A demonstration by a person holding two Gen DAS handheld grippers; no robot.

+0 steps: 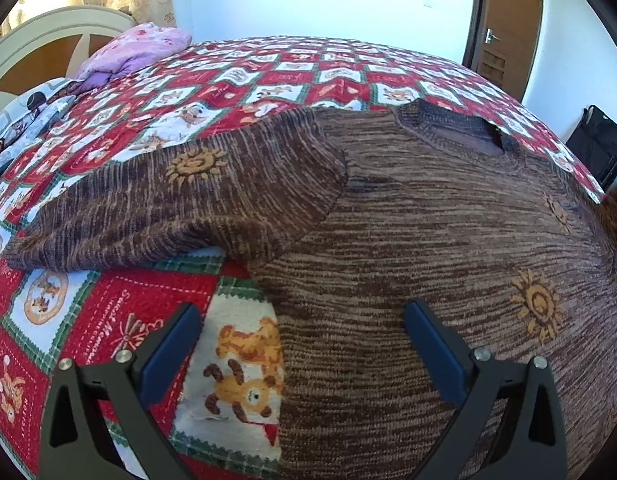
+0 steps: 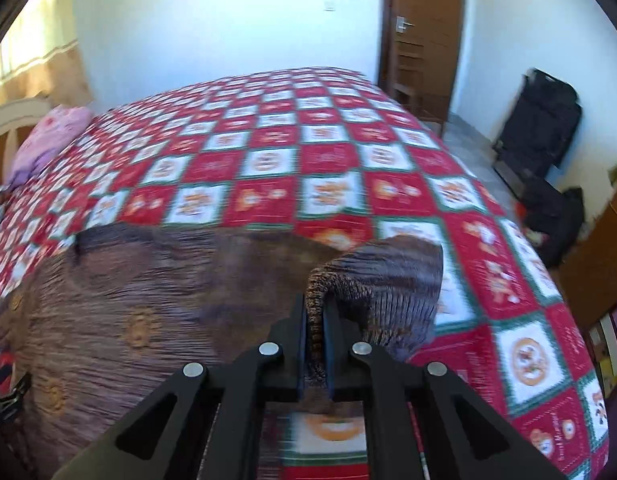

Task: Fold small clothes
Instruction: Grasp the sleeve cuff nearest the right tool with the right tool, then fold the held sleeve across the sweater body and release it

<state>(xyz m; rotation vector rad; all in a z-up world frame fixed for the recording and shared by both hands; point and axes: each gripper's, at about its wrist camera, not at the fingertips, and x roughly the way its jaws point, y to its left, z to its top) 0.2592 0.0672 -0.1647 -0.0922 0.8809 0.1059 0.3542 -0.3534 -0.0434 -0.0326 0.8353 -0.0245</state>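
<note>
Clenched on the cuff, the right gripper (image 2: 317, 322) lifts the soft, floppy sweater (image 1: 408, 240) sleeve (image 2: 380, 280); left gripper (image 1: 300, 324) gapes empty above the quilt (image 1: 268, 72).

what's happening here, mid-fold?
A brown knit sweater lies flat on the checkered quilt. The right gripper is shut on the sweater's sleeve cuff, lifting it off the bed. The left gripper is open, over the sweater's side edge, holding nothing. The other sleeve lies spread out.
</note>
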